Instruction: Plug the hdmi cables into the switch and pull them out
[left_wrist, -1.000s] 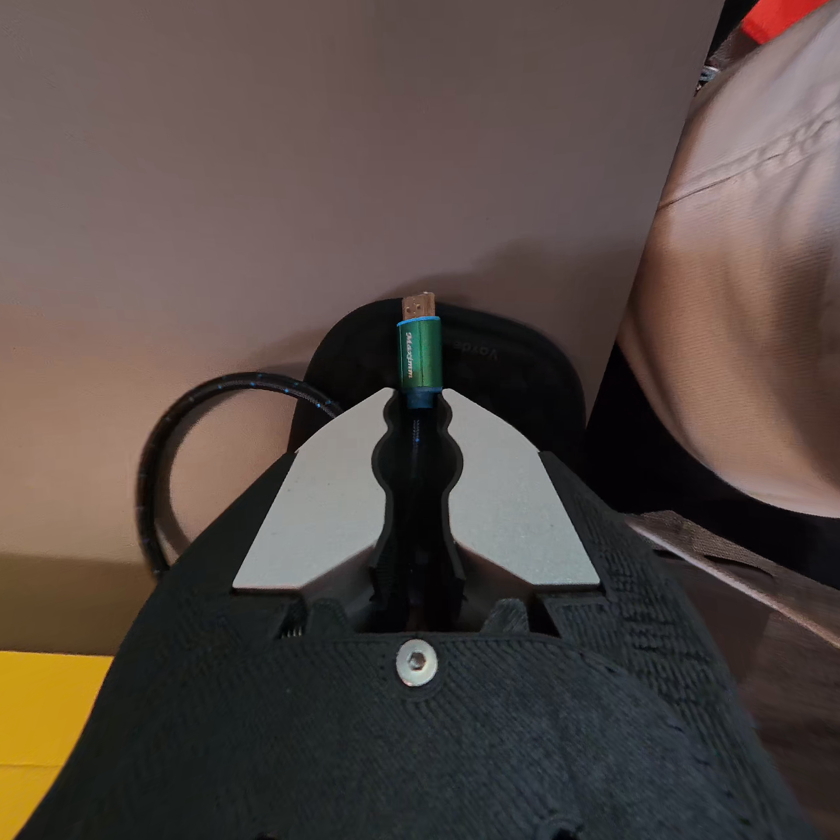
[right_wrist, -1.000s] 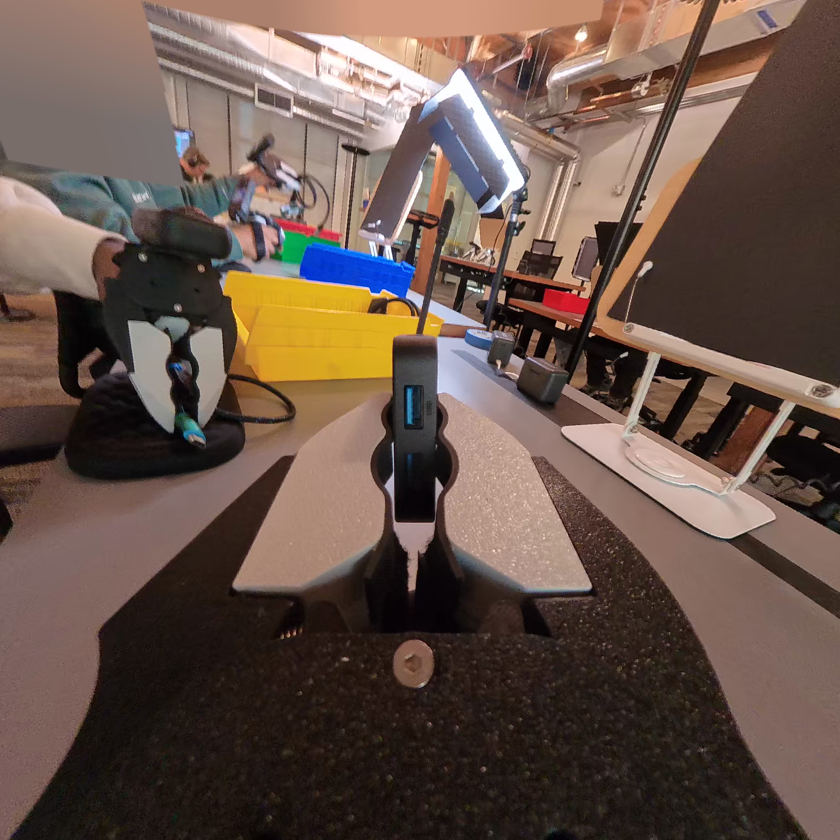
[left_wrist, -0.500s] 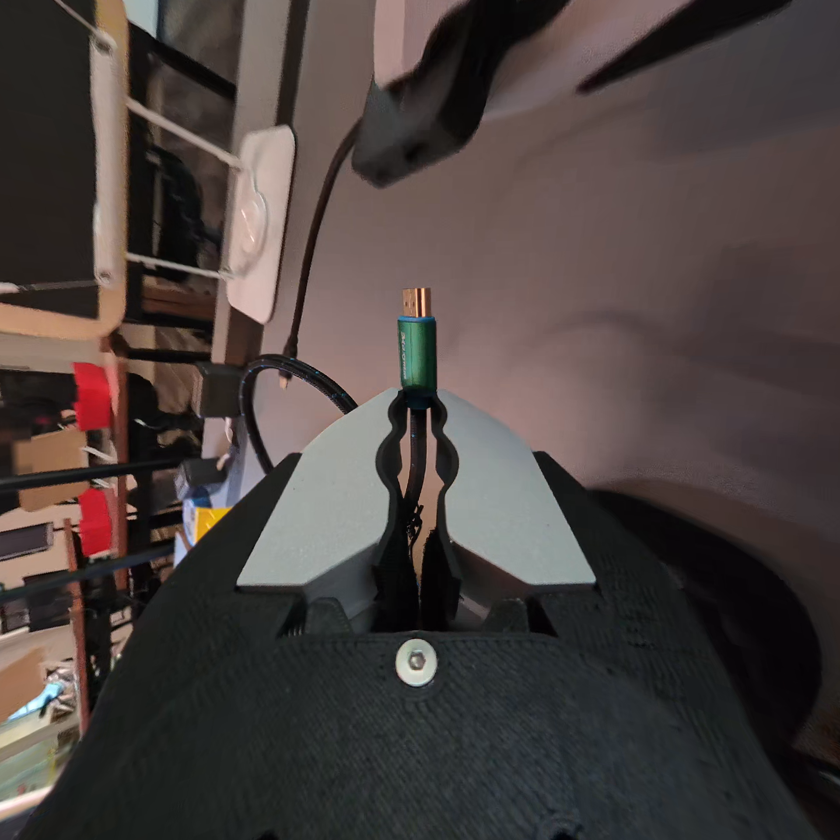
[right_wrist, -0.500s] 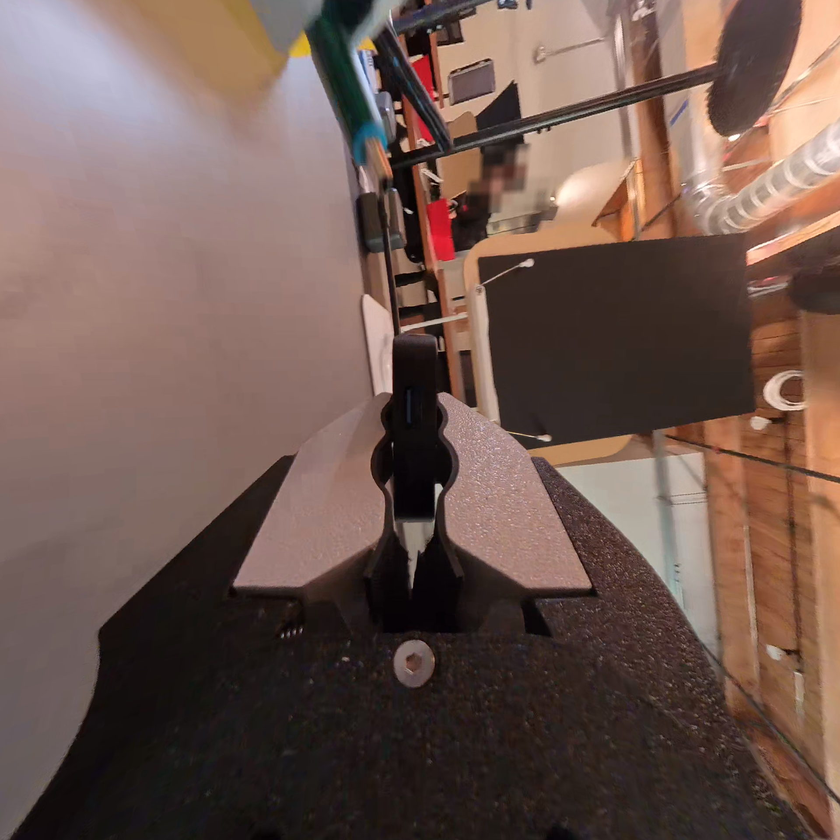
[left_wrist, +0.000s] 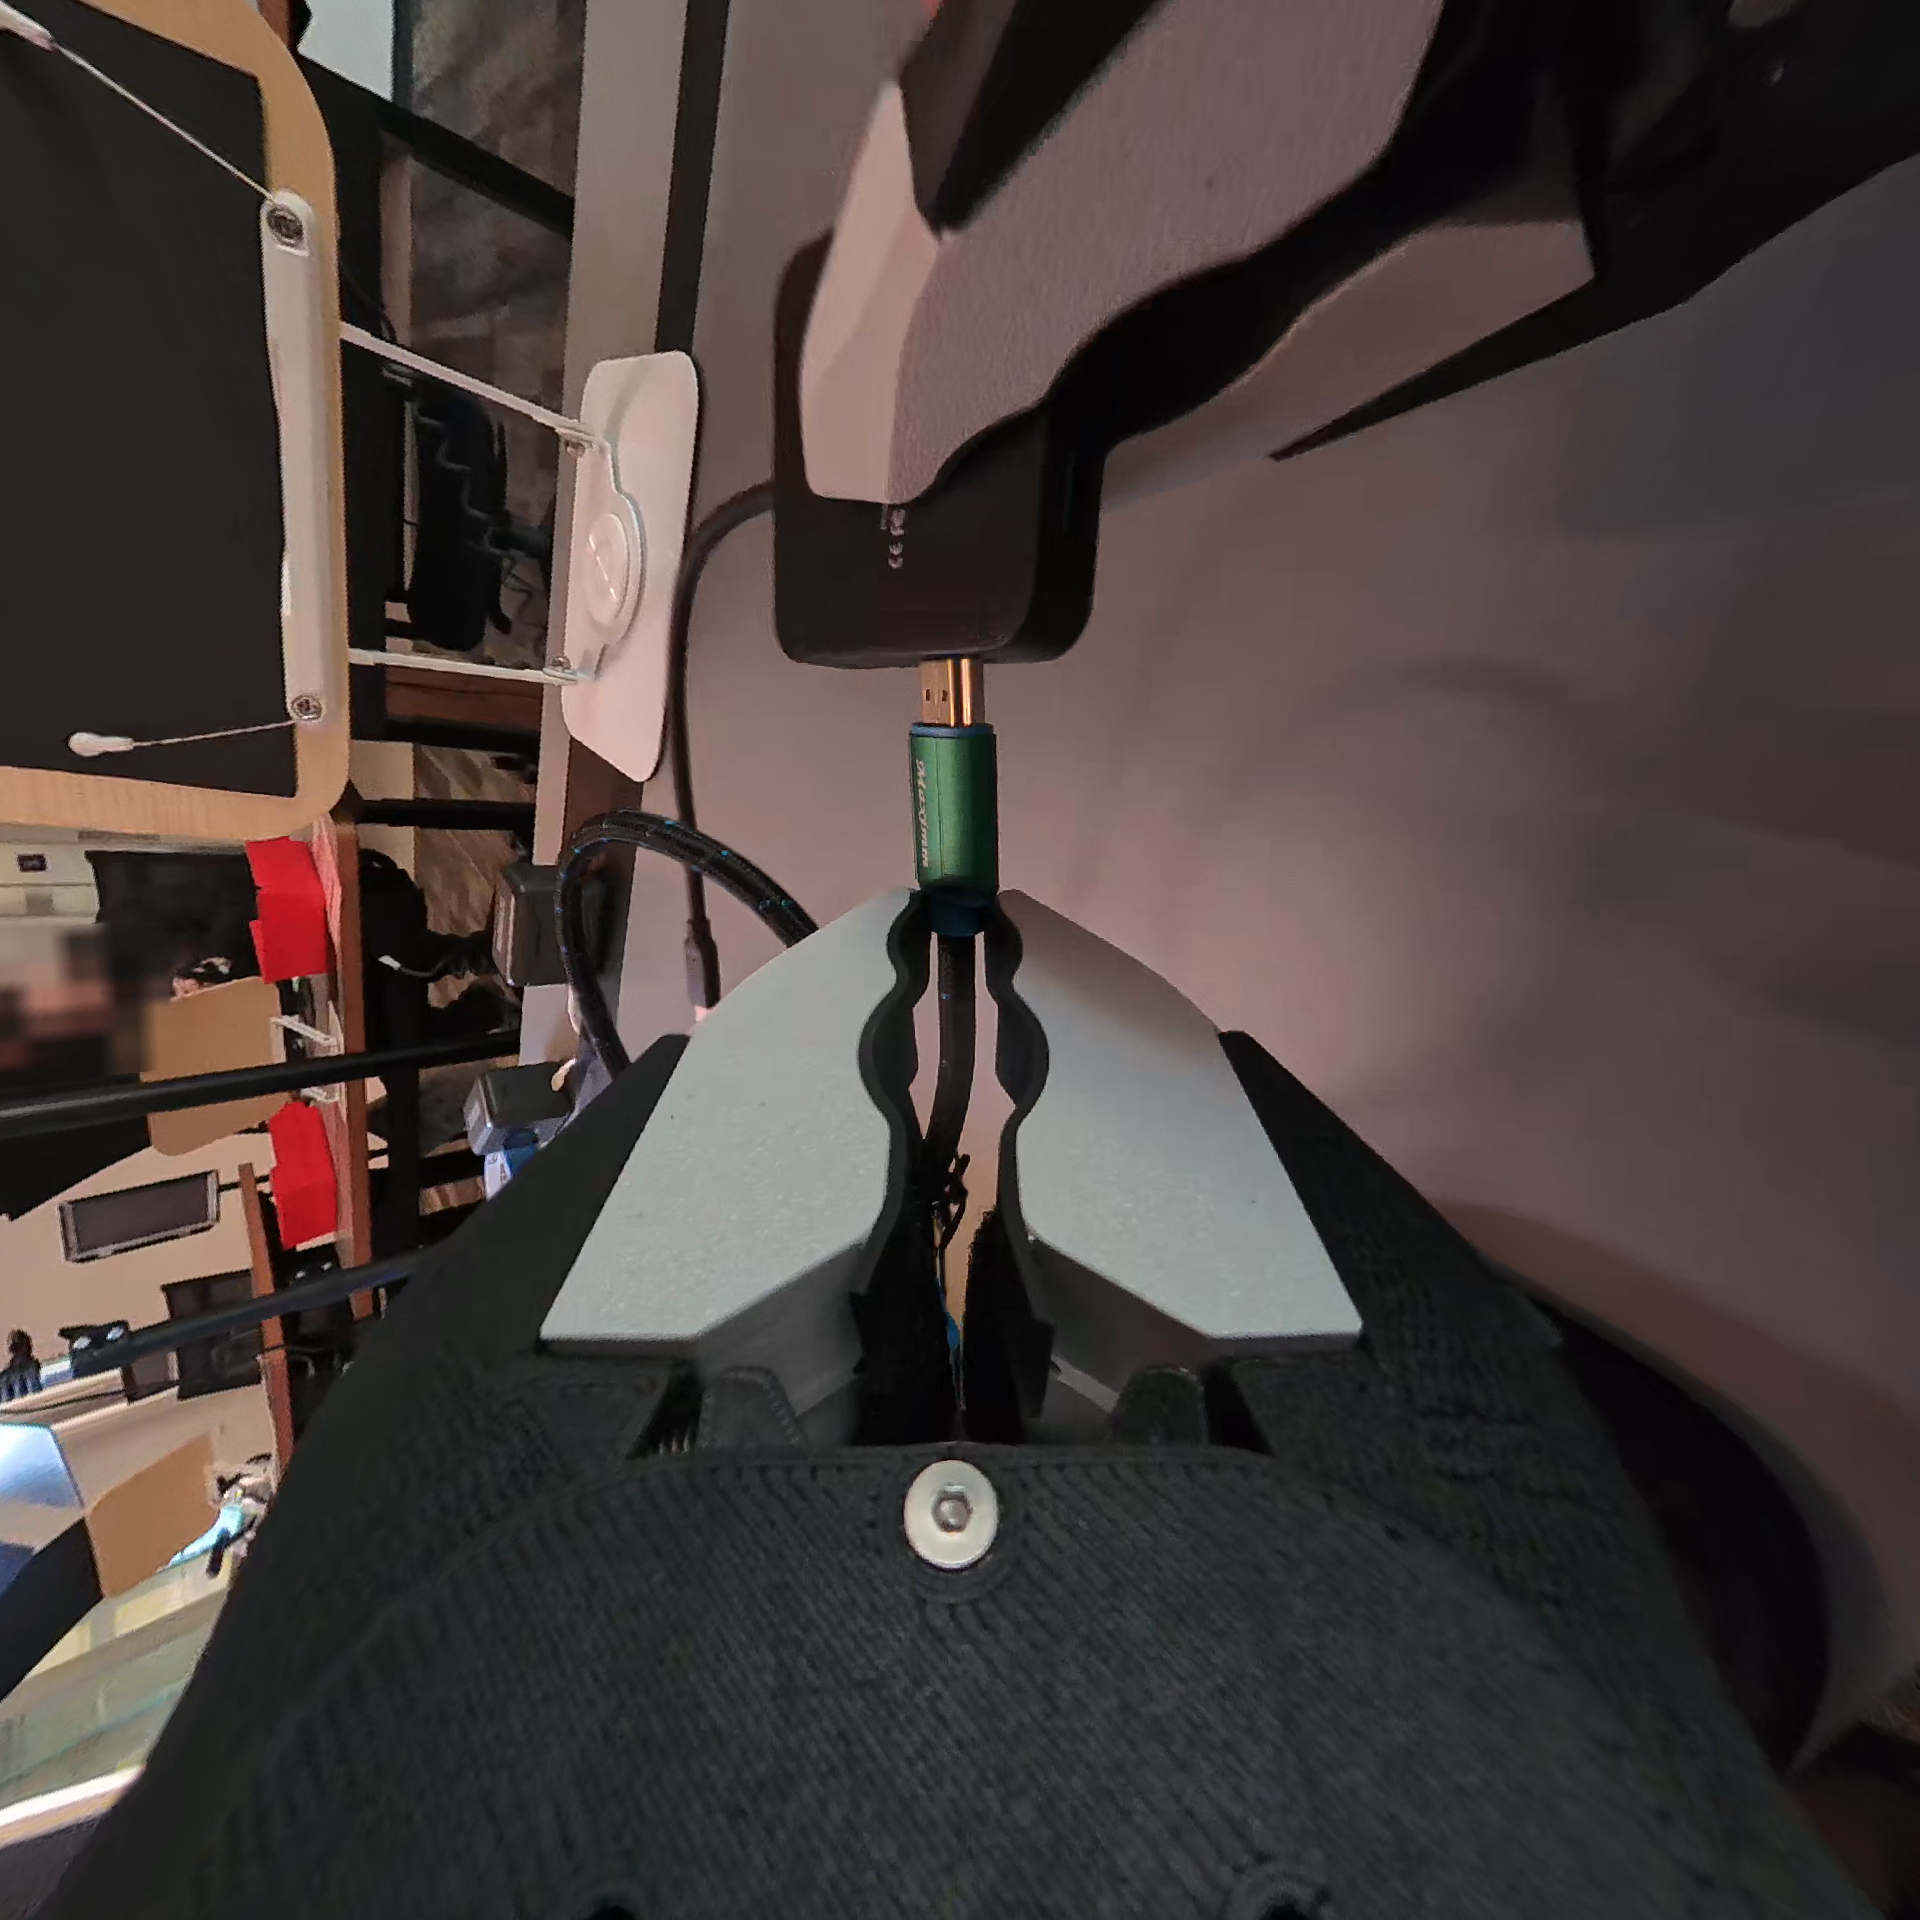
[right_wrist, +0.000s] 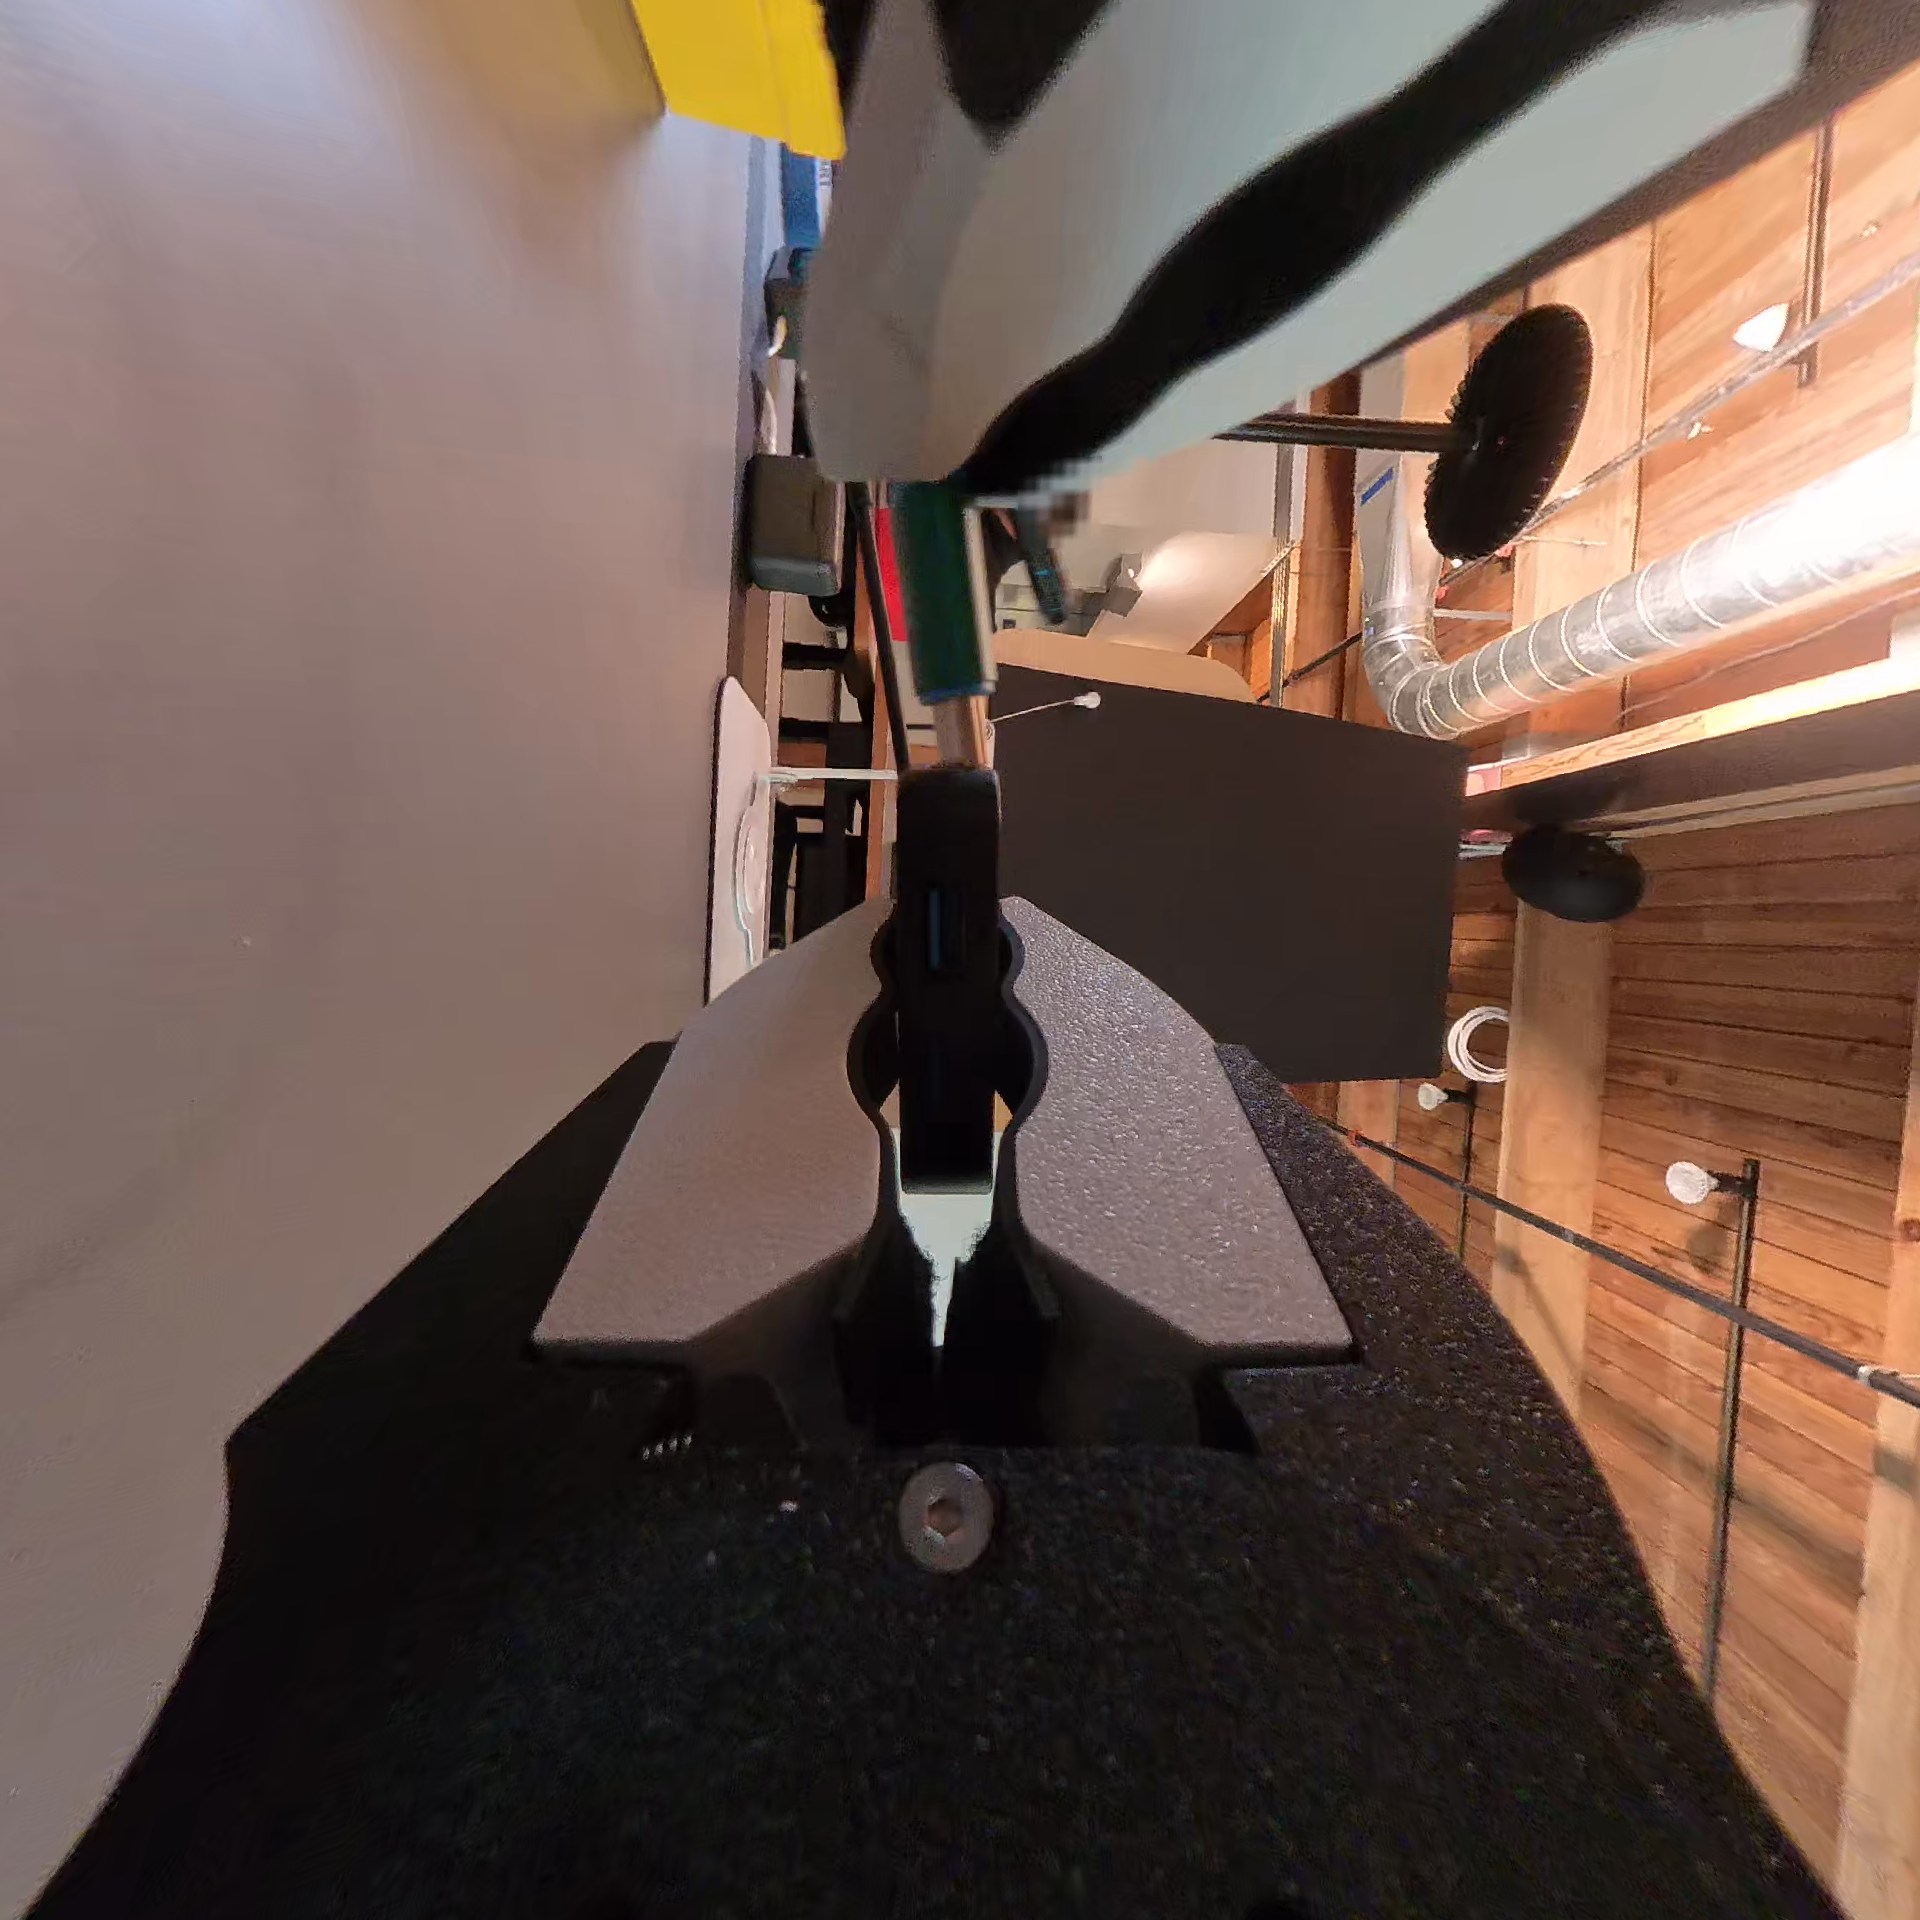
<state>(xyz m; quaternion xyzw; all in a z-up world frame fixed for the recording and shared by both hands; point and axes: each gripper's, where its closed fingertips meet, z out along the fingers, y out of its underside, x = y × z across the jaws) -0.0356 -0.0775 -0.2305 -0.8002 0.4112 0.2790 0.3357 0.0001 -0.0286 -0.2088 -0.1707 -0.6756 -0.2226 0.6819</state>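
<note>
The left gripper (left_wrist: 954, 914) is clamped on the black braided HDMI cable (left_wrist: 951, 1049) just behind its green metal plug shell (left_wrist: 954, 808), so the gold connector tip (left_wrist: 952, 694) projects straight ahead of the fingertips for insertion. The right gripper (right_wrist: 943, 940) pinches the flat black plastic switch (right_wrist: 943, 977) edge-on, presenting its end port to the opposing plug. In the left wrist view the tip meets the switch's edge; full seating appears not yet reached.
</note>
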